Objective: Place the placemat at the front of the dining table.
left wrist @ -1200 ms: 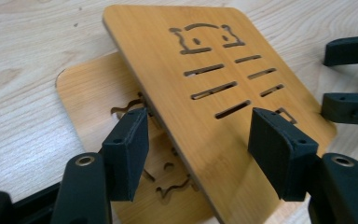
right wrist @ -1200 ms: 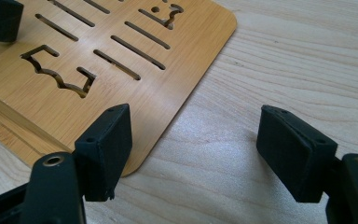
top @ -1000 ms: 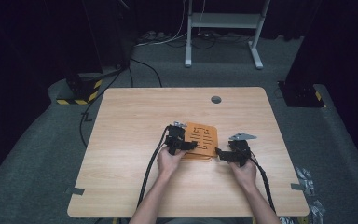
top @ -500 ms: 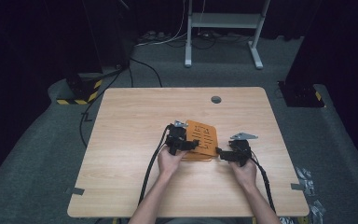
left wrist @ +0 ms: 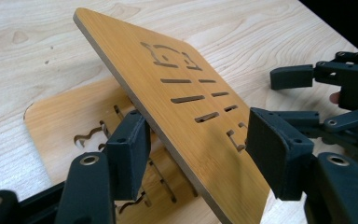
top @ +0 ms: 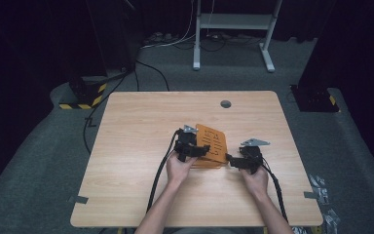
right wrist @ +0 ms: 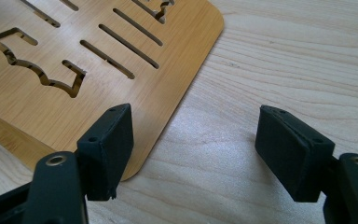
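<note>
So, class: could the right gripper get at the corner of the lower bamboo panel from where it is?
Probably yes. The right gripper stands open just beside the lower bamboo panel, its rounded corner by one jaw, with bare table around it.

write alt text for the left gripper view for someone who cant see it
A slotted bamboo board tilts up between the left gripper's two black jaws, above a second cut-out board lying flat on the wooden table. The right gripper reaches in from the right edge.
</note>
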